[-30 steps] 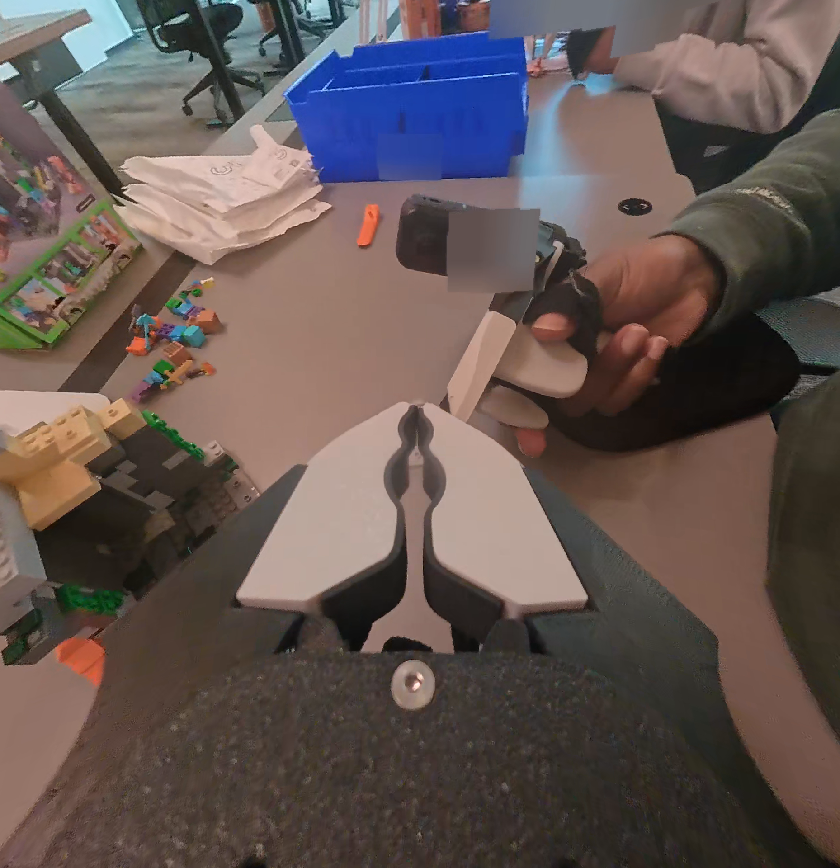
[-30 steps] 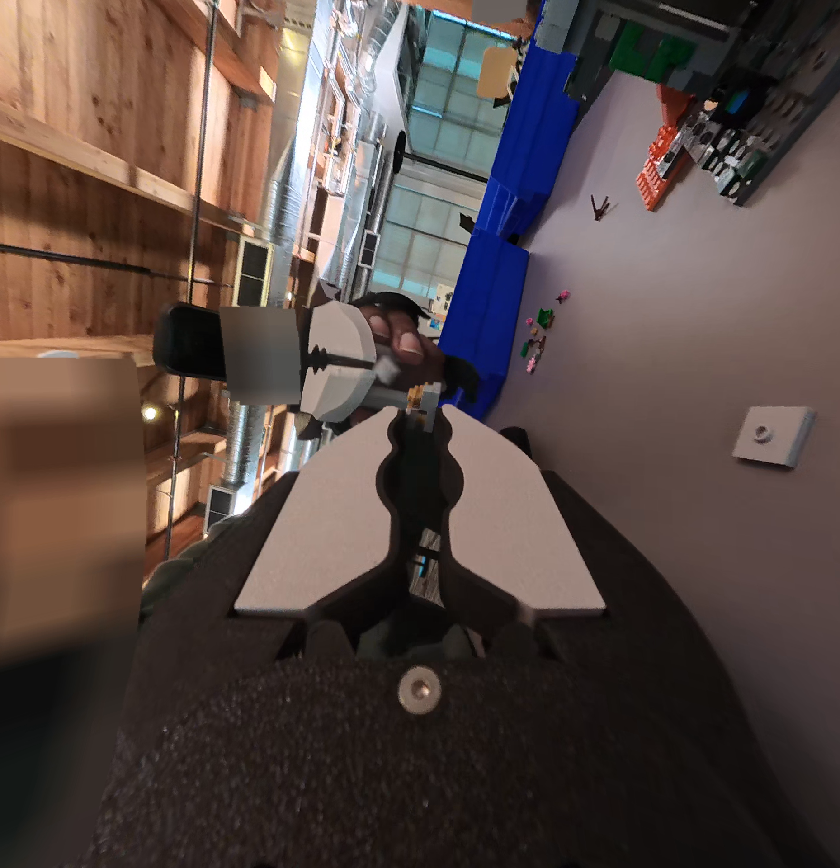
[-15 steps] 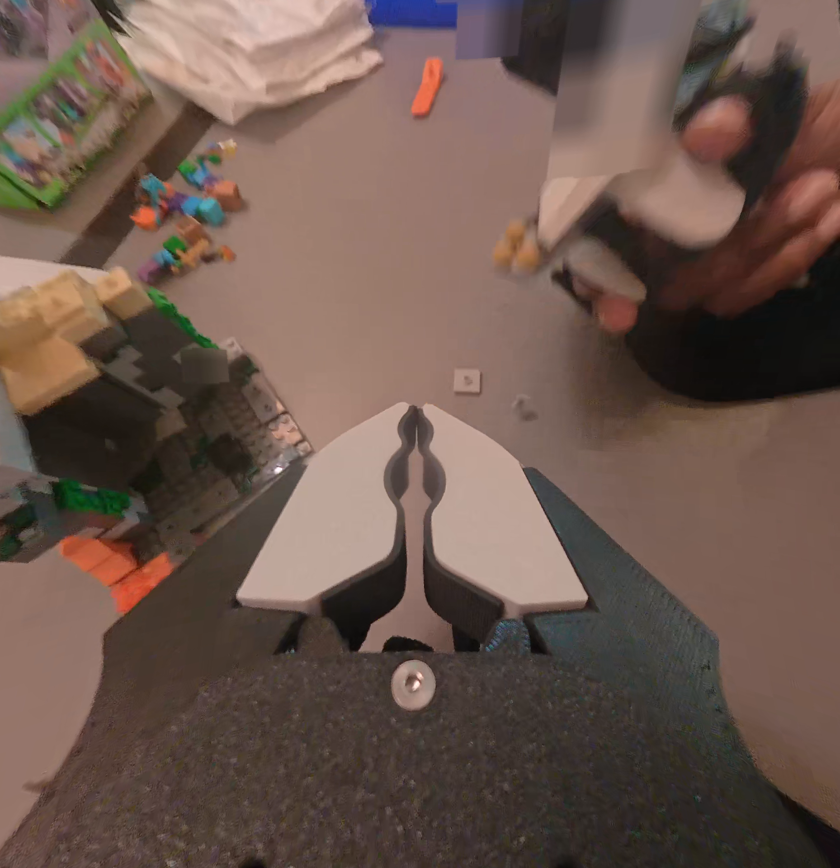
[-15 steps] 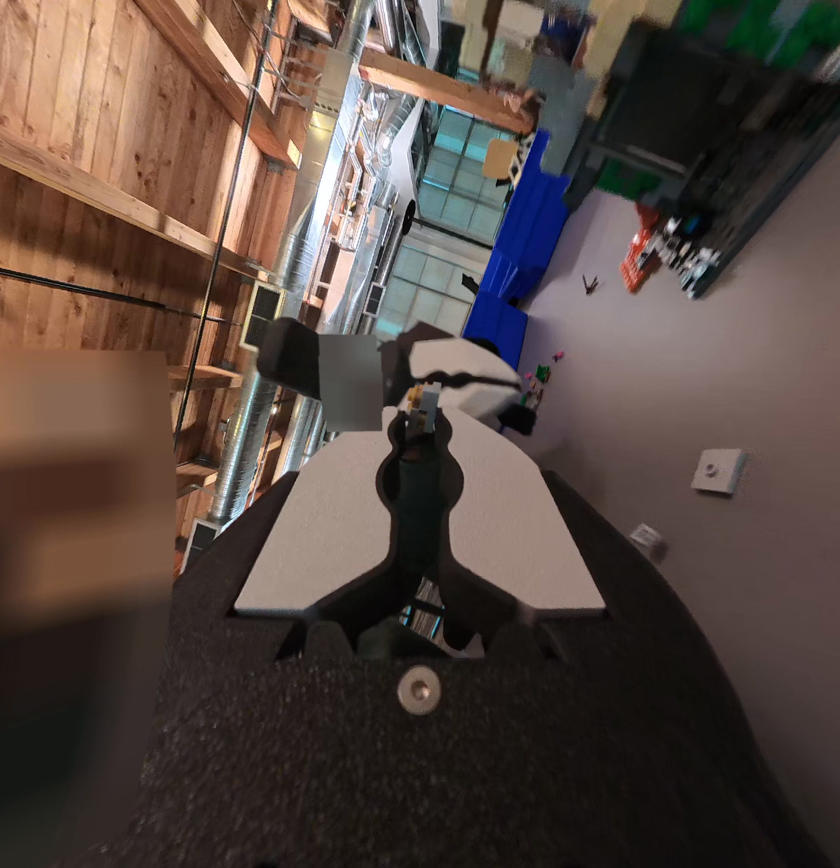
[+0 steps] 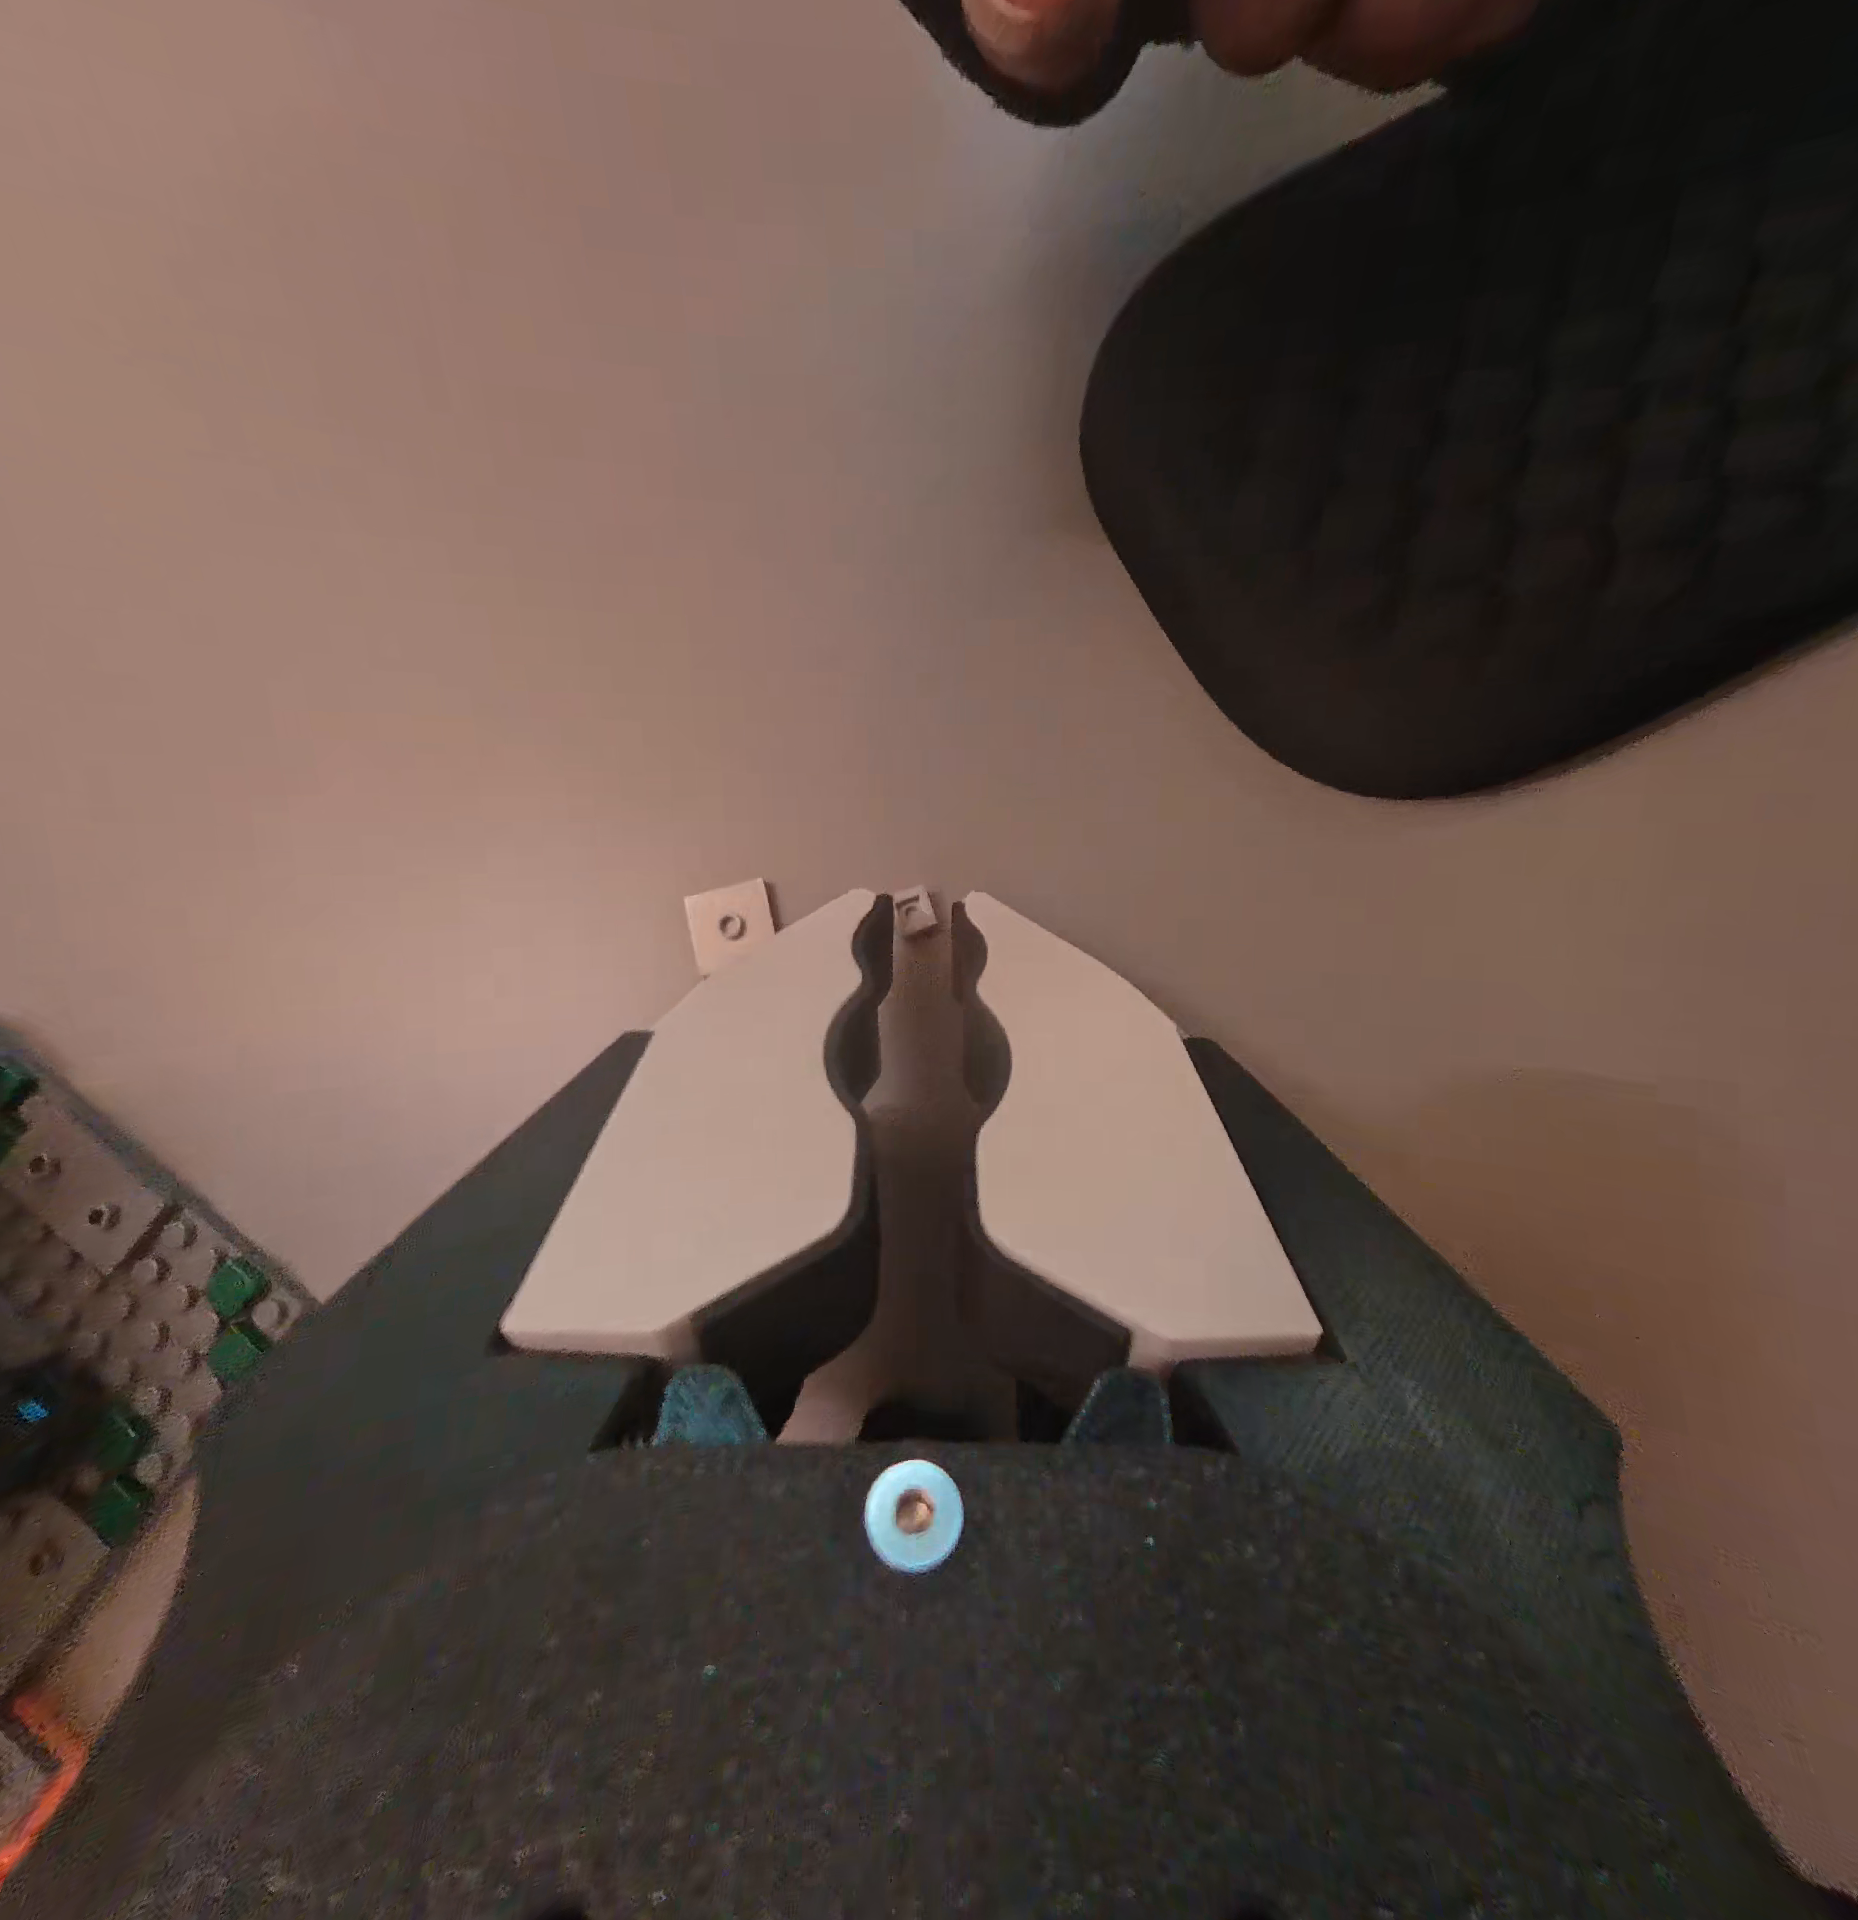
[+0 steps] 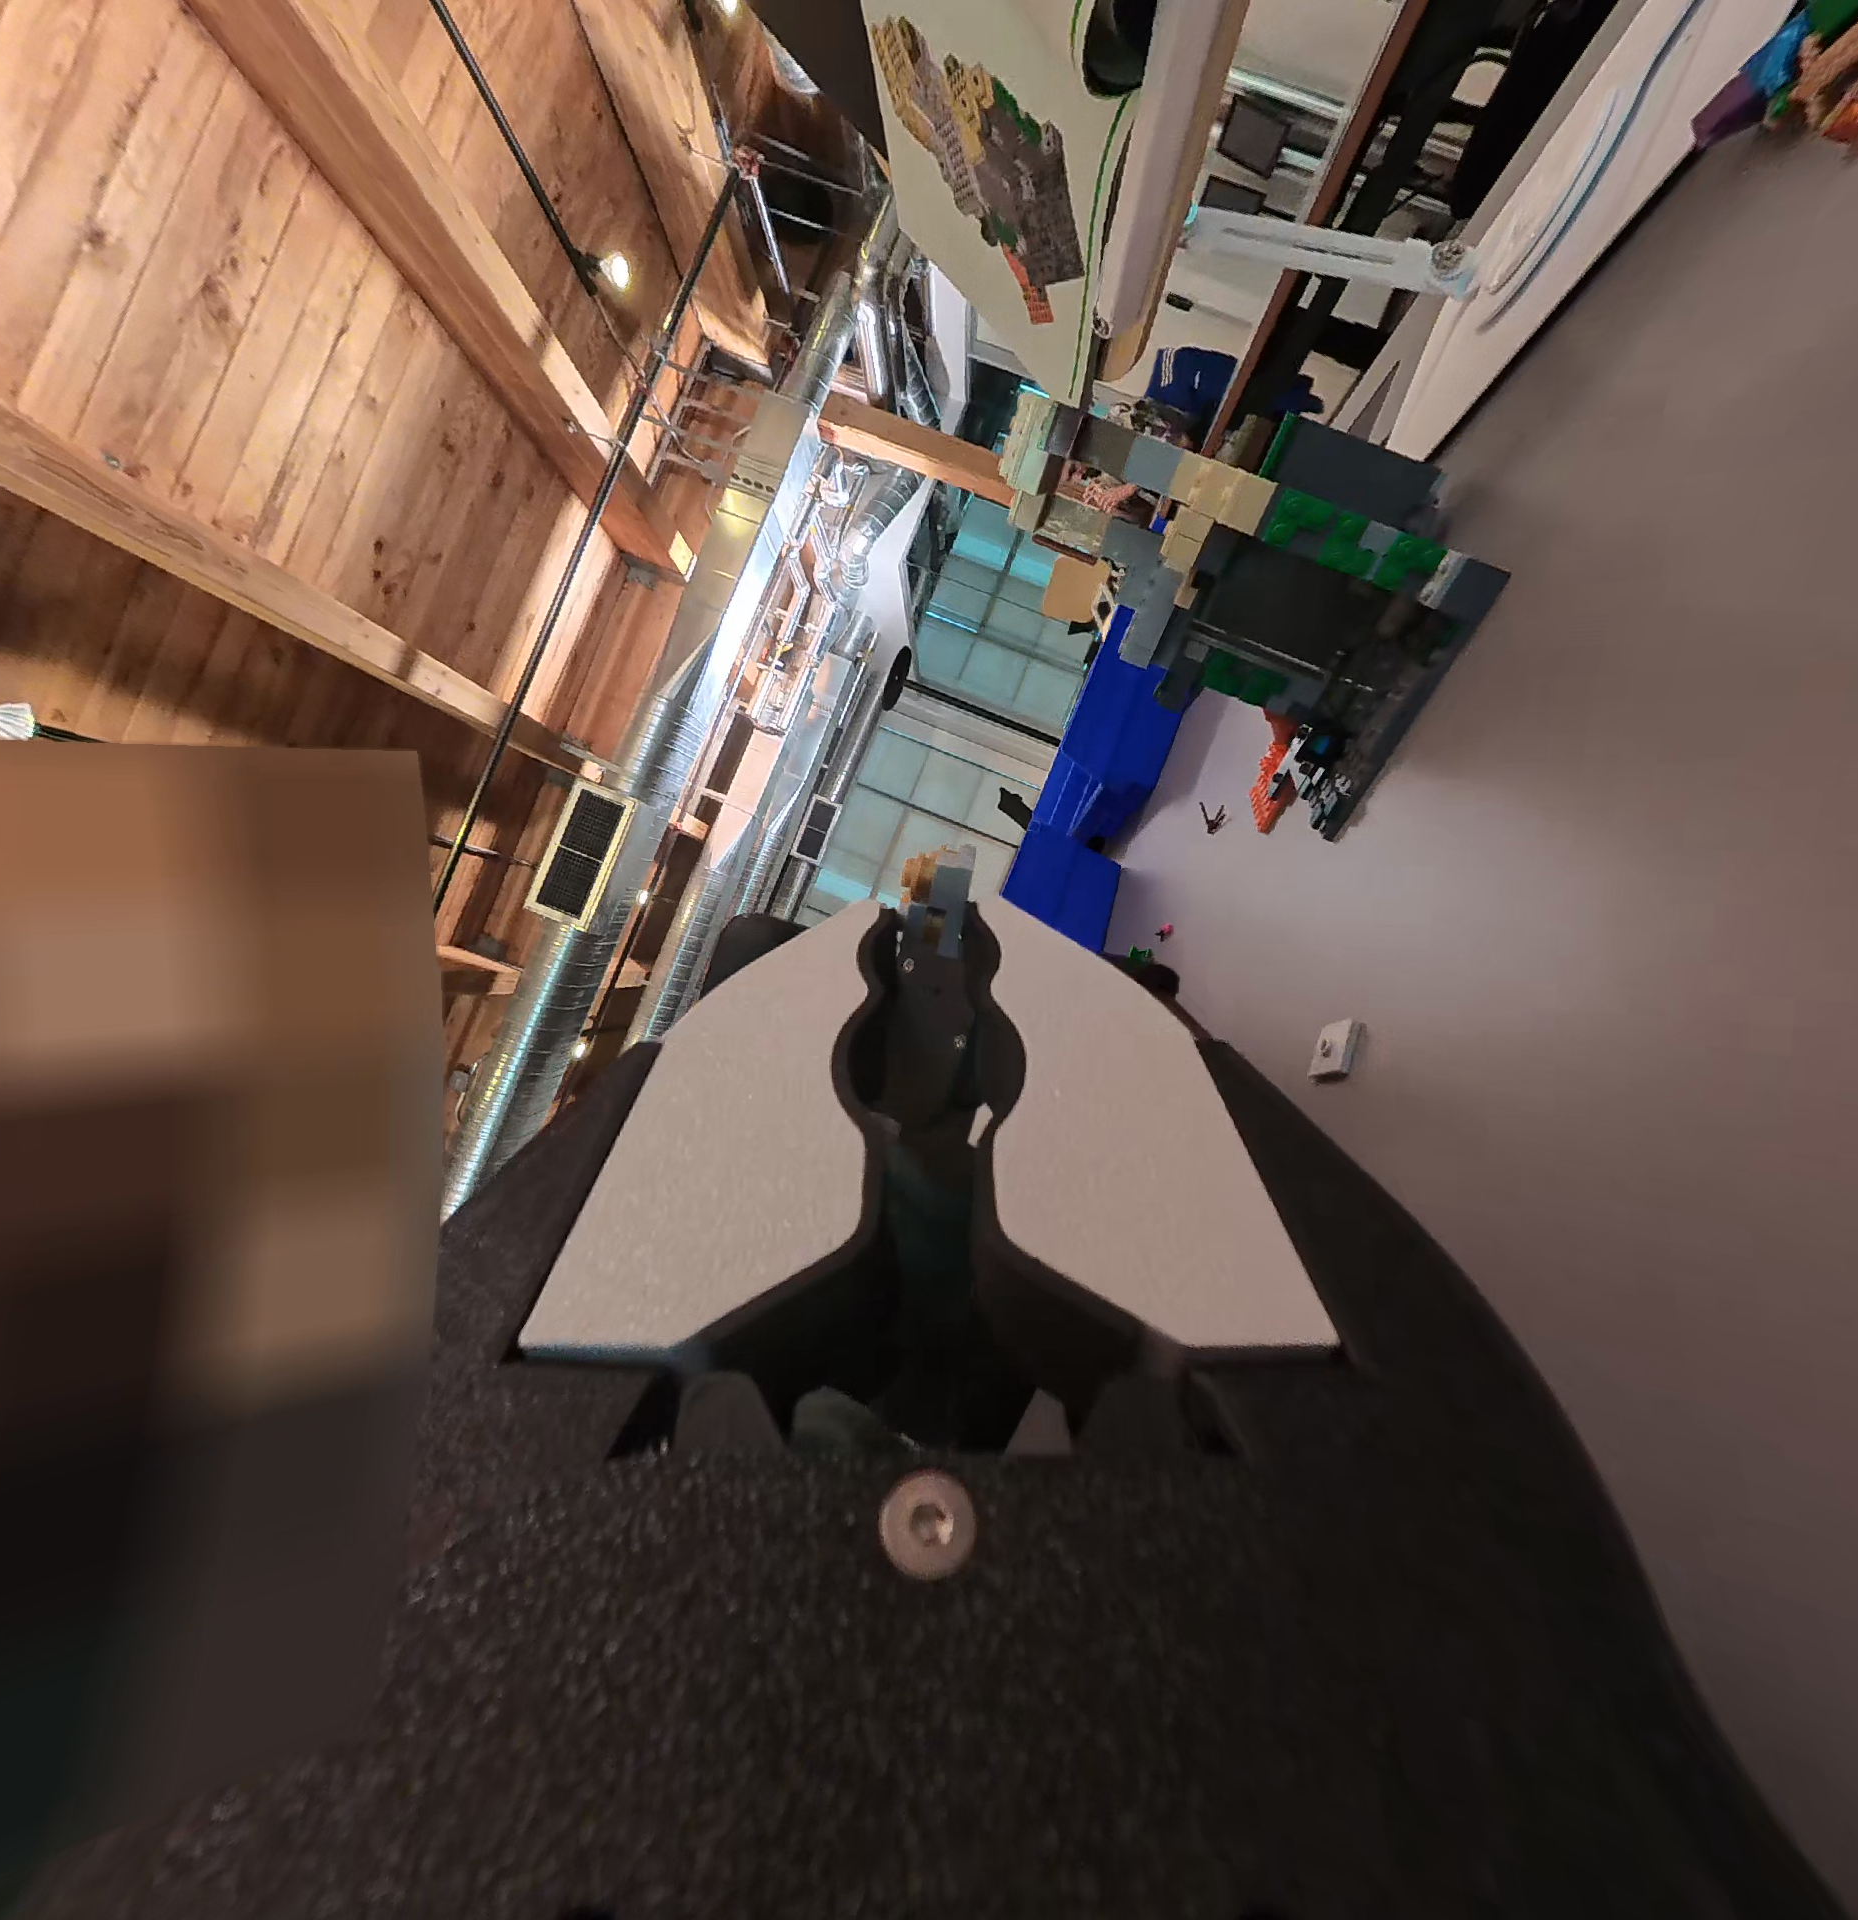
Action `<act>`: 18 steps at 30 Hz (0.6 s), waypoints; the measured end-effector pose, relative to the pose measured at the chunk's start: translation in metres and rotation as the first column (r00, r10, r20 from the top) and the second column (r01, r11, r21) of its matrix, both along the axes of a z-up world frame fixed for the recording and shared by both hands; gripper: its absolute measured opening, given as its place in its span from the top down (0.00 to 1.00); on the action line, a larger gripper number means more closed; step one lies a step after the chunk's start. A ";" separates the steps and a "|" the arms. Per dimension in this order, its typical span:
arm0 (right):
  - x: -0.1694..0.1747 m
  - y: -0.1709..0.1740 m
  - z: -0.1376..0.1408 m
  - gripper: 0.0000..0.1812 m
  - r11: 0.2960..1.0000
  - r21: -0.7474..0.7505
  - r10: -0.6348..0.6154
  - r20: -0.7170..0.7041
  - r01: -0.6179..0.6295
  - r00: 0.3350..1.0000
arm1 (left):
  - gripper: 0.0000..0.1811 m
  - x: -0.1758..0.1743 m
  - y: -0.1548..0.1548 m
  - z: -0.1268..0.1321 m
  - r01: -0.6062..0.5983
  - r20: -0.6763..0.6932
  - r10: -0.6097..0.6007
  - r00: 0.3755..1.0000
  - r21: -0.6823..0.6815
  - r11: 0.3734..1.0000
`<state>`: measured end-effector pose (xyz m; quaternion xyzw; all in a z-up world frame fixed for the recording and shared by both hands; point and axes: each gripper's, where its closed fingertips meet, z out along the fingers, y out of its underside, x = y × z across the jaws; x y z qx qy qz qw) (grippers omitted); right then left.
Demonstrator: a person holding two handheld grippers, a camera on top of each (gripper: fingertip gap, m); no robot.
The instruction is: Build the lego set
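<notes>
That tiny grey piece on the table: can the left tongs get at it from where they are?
Probably yes. The left tongs are open, and the tiny grey piece sits right between their tips on the bare table. Only the square flat plate lies close, off to one side.

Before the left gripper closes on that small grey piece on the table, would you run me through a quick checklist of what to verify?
1. Left gripper open: ok, there is a gap between the tips.
2. Small grey piece centred between the tips: ok, it sits in the gap.
3. Square grey plate out of the way: cannot tell, it lies just beside the left fingertip, and any contact is hidden.
4. Tips down at table level: cannot tell from this view.
5. Right gripper secure: ok, shut on the small tan and grey assembly.
6. Lego build clear of the gripper: ok, it sits off to the left.
</notes>
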<state>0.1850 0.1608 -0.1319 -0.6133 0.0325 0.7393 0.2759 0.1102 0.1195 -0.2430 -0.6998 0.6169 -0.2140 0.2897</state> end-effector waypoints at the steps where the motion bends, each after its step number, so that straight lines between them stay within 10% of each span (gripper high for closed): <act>1: 0.001 -0.001 0.000 0.94 1.000 0.002 0.003 -0.004 -0.003 1.000 | 0.94 0.001 0.001 -0.001 0.003 -0.014 -0.003 1.000 0.009 1.000; 13: -0.002 -0.005 -0.003 0.94 0.999 0.021 0.042 -0.012 -0.042 0.999 | 0.99 0.001 0.006 -0.005 0.004 -0.073 -0.002 0.997 0.029 1.000; 18: -0.011 -0.012 -0.003 0.94 0.995 0.032 0.092 0.006 -0.092 0.996 | 1.00 -0.007 -0.004 0.005 -0.040 0.026 0.048 0.998 -0.250 0.967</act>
